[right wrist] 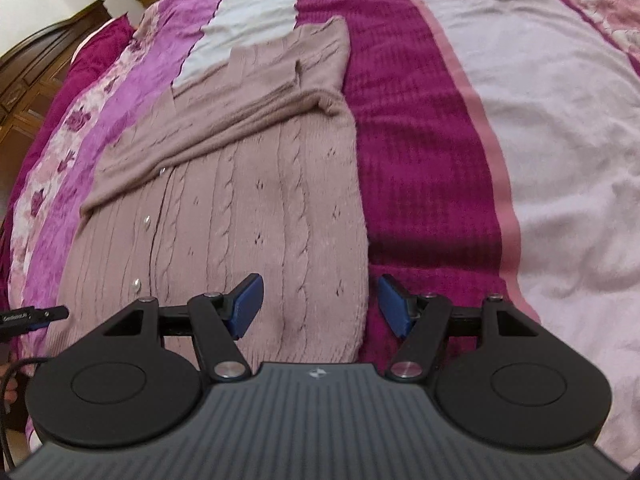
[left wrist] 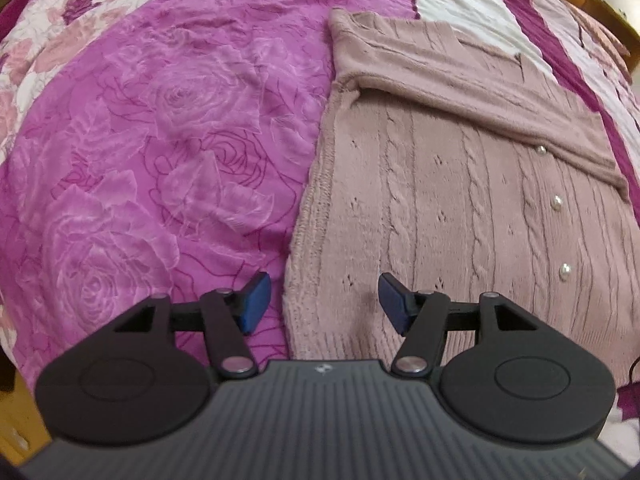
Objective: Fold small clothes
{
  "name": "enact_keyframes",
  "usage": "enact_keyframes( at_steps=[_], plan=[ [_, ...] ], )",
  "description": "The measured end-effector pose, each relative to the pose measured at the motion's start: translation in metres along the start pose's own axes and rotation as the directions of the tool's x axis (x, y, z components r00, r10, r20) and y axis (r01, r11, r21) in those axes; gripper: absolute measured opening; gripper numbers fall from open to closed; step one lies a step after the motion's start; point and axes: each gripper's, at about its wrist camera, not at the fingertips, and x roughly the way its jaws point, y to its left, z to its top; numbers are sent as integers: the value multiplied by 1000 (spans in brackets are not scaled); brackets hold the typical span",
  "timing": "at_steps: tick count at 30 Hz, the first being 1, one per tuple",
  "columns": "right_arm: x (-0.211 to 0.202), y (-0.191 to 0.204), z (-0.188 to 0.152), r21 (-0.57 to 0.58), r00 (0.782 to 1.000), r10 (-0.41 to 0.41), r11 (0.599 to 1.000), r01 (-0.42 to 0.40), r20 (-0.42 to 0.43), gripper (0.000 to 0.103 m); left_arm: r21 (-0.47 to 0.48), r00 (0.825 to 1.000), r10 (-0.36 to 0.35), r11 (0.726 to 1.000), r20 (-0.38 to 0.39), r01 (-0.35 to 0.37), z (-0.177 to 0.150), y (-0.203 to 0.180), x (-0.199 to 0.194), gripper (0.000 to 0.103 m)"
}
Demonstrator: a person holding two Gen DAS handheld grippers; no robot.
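Both views ride behind a gripper's blue-padded fingers, tilted steeply down and close above a bed. The left wrist camera looks over the left hem corner of a pink cable-knit cardigan (left wrist: 460, 184) and the purple rose-print bedspread (left wrist: 140, 140); the right wrist camera covers the opposite hem corner. Both share the cardigan's buttoned front.

The cardigan (left wrist: 460, 208) was dusty-pink cable-knit wool, soft and matt, with glossy pearl buttons (left wrist: 557, 201). The bedspread (left wrist: 168, 128) beneath was crinkled, faintly shiny magenta cloth. The headboard (right wrist: 36, 80) was dark polished wood. Both grippers' housings looked like matt black plastic.
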Motion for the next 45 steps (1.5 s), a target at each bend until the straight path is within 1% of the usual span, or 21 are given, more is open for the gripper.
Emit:
enact_keyframes(
  at_steps=[4,9,13,15,17,20,23,25,26,30,33,38,41,43,45],
  plan=[
    [-3,1,-2,-16,1000,15,1000,-15,-16,70,31,1000,-1,1000,-13,1,1,-2,0,61],
    [-10,-1,-3,-25,996,70,997,-72,-60,70,47,999,-8,999,-40,9,1,-2,0,61],
    [-4,-1,-4,-55,983,127,989,-135,-130,70,44,998,-31,998,-55,33,1,-2,3,61],
    [4,0,-6,-58,972,154,984,-166,-178,70,55,997,-36,998,-61,40,0,-4,5,62],
    [11,4,-8,-76,970,153,983,-170,-191,70,69,998,-28,997,-62,33,-1,-7,7,62],
    [18,10,-9,-101,970,149,980,-171,-194,70,90,998,-23,996,-64,29,-2,-10,7,62],
    [24,10,-9,-110,969,149,979,-172,-196,70,114,997,-32,993,-70,40,-4,-14,8,62],
    [26,10,-8,-112,969,151,978,-175,-196,70,143,997,-38,989,-74,48,-6,-18,8,64],
    [27,10,-8,-113,969,152,978,-176,-196,70,162,996,-43,985,-77,55,-8,-20,8,67],
    [30,11,-8,-115,970,148,978,-172,-192,70,223,995,-52,972,-86,70,-12,-29,10,67],
    [30,12,-9,-123,972,141,978,-166,-189,70,233,995,-57,969,-87,76,-14,-29,13,67],
    [30,13,-13,-140,976,131,978,-157,-174,70,223,995,-68,971,-75,83,-15,-26,15,66],
    [28,13,-16,-149,980,131,977,-154,-150,69,247,996,-57,966,-68,73,-18,-28,12,62],
    [27,12,-17,-154,982,134,976,-155,-136,65,244,995,-77,965,-70,92,-19,-25,9,60],
    [25,10,-19,-158,984,132,976,-151,-121,61,228,992,-102,967,-76,116,-19,-20,7,55]
  ],
)
